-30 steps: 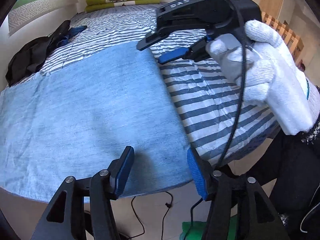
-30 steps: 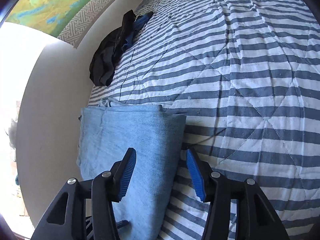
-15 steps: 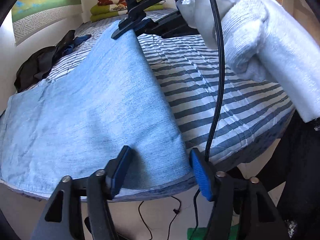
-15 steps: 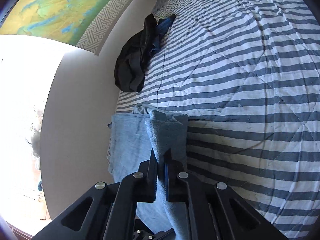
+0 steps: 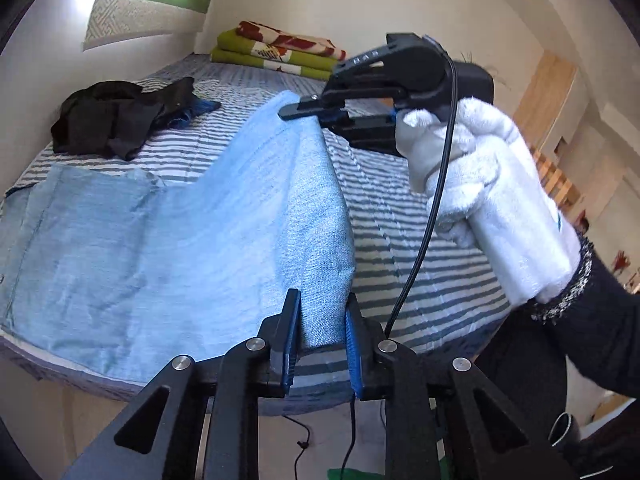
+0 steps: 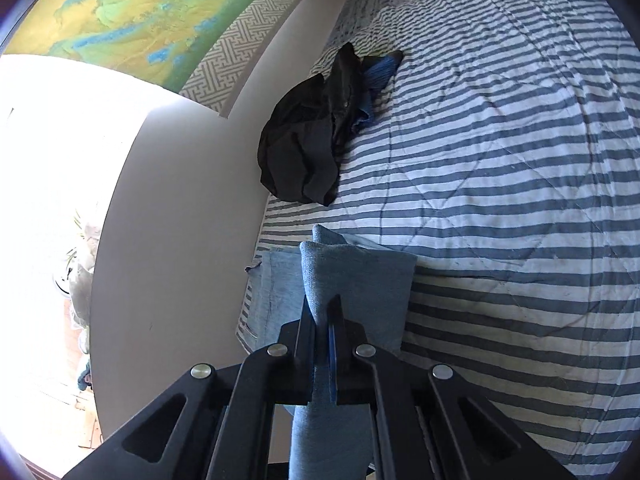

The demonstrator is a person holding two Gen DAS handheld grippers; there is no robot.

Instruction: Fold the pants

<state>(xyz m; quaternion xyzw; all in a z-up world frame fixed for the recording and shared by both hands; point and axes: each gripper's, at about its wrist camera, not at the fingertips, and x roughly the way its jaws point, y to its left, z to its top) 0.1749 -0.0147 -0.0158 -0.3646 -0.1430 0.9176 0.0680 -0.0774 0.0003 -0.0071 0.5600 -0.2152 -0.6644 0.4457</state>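
The pants [image 5: 168, 240] are pale blue denim, faded and softly streaked, lying on a bed [image 5: 420, 248] with a blue-and-white striped quilt, near its front edge. Their left part lies flat on the quilt, with a seam line running near the far left end. The right edge is lifted off the bed into a taut ridge, so the cloth slopes up from the flat part like a tent side.

The left gripper [image 5: 320, 340] is closed on the near end of that ridge, blue pads pressed on a thick fold of denim. The right gripper [image 5: 304, 110], held in a white-gloved hand [image 5: 492, 200], pinches the far end of the ridge higher above the bed. In the right wrist view its fingers [image 6: 308, 328] are nearly together with a narrow fold of cloth between them, and the rest of the pants hang and spread below toward the wall side of the bed.

A heap of black clothes [image 5: 116, 120] with a bit of blue lies well apart, further up the bed by the wall. Folded green and red blankets [image 5: 276, 52] sit at the far end.
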